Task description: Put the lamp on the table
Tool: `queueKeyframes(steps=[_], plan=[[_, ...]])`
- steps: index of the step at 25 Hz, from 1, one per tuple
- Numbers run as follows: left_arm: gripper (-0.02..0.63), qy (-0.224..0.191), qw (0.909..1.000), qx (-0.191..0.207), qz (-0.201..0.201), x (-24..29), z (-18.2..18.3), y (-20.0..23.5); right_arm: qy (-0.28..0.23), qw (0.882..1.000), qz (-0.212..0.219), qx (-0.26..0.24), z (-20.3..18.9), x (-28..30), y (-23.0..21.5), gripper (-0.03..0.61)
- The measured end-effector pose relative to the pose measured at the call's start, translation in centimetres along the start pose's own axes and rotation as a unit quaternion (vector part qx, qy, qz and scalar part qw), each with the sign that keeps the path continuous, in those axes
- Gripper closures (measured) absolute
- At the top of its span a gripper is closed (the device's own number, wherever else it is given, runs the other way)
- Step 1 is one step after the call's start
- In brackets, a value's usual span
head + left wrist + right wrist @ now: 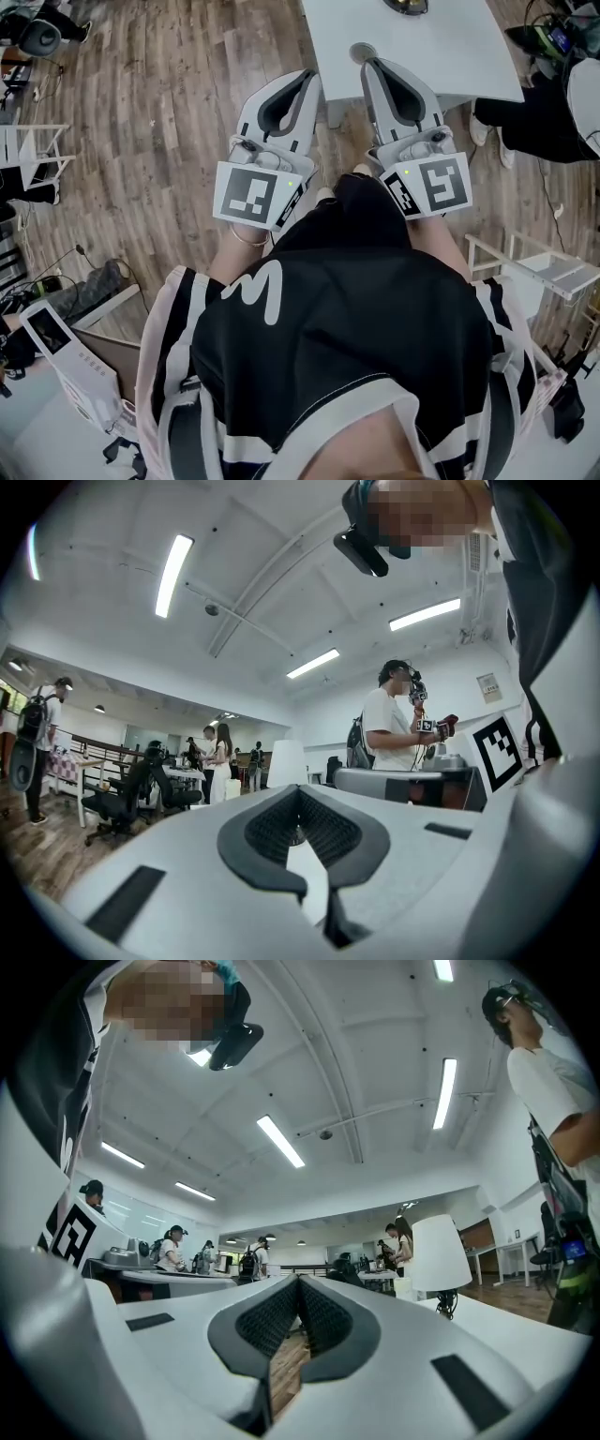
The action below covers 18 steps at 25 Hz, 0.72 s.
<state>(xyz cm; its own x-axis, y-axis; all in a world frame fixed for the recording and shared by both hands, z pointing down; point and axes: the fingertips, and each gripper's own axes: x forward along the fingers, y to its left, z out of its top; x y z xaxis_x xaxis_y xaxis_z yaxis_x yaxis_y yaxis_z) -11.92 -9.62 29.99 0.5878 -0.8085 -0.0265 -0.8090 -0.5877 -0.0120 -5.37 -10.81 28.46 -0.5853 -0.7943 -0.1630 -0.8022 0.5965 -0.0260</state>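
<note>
1. Under the head camera, the left gripper and right gripper point side by side at the white table's near edge, above wood floor.
2. Left gripper view: jaws clenched on nothing; the lamp stands far ahead, just left of the tips.
3. Right gripper view: jaws pressed together, empty; lamp upright on the table, far right.
</note>
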Motion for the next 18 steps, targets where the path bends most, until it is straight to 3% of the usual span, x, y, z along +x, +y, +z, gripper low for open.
queueKeyframes(steps=[11,18], plan=[[0.614,-0.002,0.9994,-0.001,0.034,-3.2,0.4,-2.1,-0.002,0.999,0.032,0.014,0.5,-3.0,2.7,0.560],[0.614,-0.002,0.9987,-0.009,0.051,-5.9,0.3,-8.0,0.007,0.999,0.047,0.014,1.3,-9.0,3.6,0.560]])
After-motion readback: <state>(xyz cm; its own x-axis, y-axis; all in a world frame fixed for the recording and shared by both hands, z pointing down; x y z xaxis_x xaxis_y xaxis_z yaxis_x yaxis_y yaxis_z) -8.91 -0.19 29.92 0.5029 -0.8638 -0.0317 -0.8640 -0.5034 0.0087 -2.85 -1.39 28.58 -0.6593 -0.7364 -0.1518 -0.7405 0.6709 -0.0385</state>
